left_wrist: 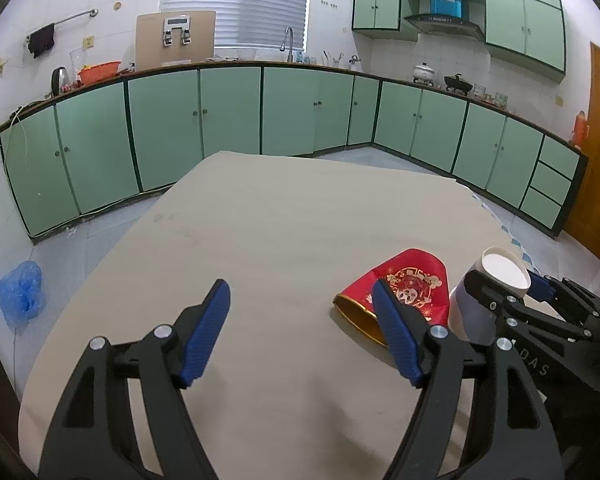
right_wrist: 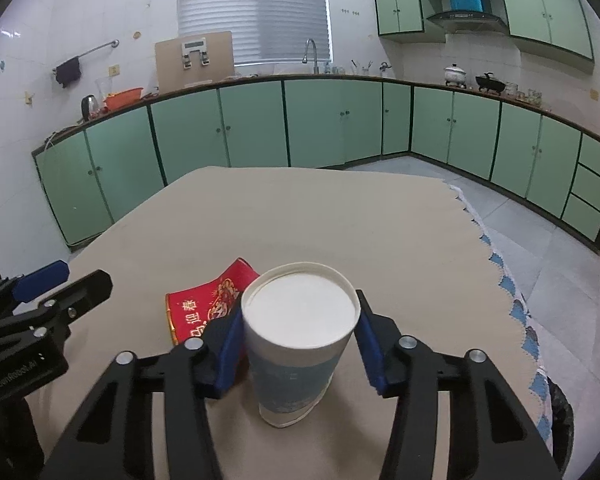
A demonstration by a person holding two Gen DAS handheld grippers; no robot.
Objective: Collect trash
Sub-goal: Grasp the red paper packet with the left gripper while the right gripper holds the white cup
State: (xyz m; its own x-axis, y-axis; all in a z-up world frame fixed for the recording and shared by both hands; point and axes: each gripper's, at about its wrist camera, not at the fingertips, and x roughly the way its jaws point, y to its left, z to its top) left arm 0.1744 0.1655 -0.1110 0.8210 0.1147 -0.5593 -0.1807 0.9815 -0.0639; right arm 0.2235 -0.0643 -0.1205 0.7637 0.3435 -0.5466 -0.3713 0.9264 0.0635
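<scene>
A white paper cup (right_wrist: pixel 300 320) with a blue band stands upright on the beige table (right_wrist: pixel 300 220). My right gripper (right_wrist: pixel 300 308) is shut on it, its blue pads (right_wrist: pixel 230 344) pressed against both sides just under the rim. Just left of it, a red paper cup (left_wrist: pixel 416 280) with gold print lies on its side. My left gripper (left_wrist: pixel 300 286) is open over bare tabletop, and its right finger stands in front of the red cup's mouth. In the left wrist view the white cup (left_wrist: pixel 504 272) shows at the far right, inside the right gripper (left_wrist: pixel 508 284).
The tablecloth has a blue lace edge (right_wrist: pixel 512 300) on the right, with a dark bin (right_wrist: pixel 560 412) below it. A blue plastic bag (left_wrist: pixel 20 296) lies on the floor at left. Green kitchen cabinets (left_wrist: pixel 228 112) line the far walls.
</scene>
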